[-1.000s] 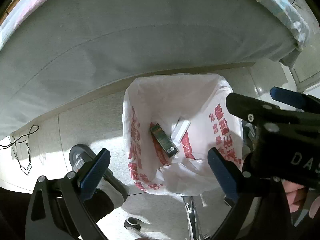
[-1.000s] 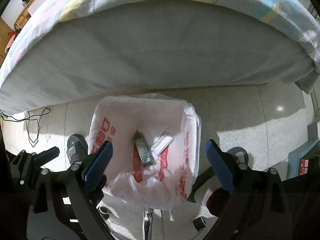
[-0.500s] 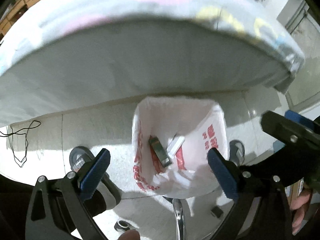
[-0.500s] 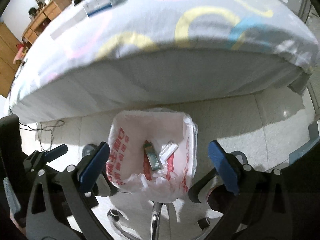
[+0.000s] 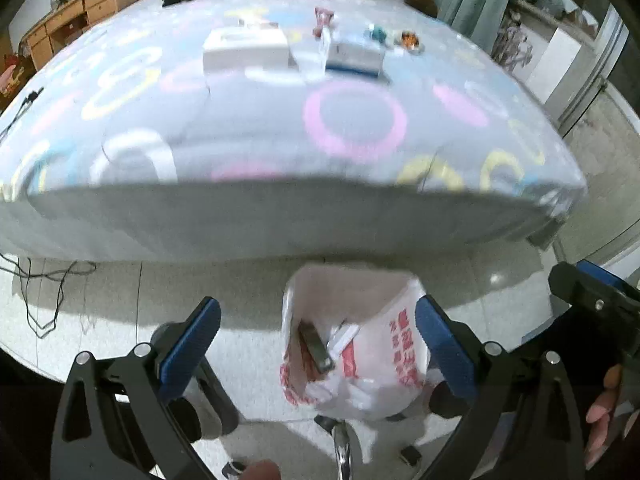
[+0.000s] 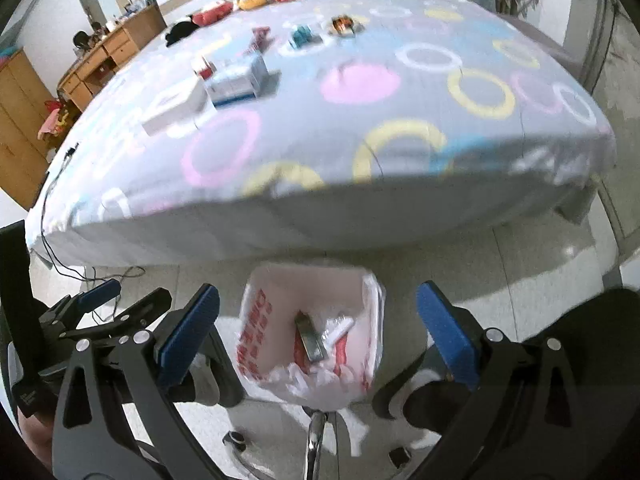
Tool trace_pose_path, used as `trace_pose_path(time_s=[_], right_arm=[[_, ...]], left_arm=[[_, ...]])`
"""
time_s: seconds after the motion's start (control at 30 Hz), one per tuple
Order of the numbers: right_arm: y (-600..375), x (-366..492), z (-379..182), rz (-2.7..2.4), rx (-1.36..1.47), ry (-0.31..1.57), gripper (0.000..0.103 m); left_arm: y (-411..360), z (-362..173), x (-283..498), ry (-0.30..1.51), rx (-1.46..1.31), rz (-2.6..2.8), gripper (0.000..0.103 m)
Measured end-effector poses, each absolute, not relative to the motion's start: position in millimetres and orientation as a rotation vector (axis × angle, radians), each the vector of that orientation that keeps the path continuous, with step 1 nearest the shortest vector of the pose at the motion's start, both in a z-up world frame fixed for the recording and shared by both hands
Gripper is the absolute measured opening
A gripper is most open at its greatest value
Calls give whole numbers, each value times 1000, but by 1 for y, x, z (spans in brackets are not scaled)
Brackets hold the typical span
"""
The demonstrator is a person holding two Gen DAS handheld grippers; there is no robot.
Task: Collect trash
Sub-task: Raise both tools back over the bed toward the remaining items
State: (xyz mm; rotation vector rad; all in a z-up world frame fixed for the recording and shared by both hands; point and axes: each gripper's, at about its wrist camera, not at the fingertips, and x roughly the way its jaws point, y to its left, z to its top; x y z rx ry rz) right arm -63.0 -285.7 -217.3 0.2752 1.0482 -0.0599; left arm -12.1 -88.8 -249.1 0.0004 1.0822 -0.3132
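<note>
Since a second ago we have tilted both cameras up from the bag [image 5: 352,344] to the bed [image 5: 280,128]. Our left tongs [image 5: 316,332] and right tongs [image 6: 316,320] gape wide, empty. Two pieces lie bagged — the white box [image 5: 245,53], blue box [image 5: 354,58] and small scraps remain on the bed.

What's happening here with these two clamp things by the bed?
A person holds a gripper in each hand, collecting trash. Both the left gripper and right gripper are open and empty, above a bag-lined bin already holding a dark box. More boxes lie on the bed.
</note>
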Motion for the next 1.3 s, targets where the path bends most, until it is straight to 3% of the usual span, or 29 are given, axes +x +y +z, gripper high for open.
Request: trace_pose_path(time_s=[0.73,1.3], right_arm=[[-269,63,-109,-30,191,901,96],[-246,162,-126,-53,160,998,96]], left_arm=[[-1,-159,113,983,-81,-177,95],[6,-179,226,1025,-56,-182,95]])
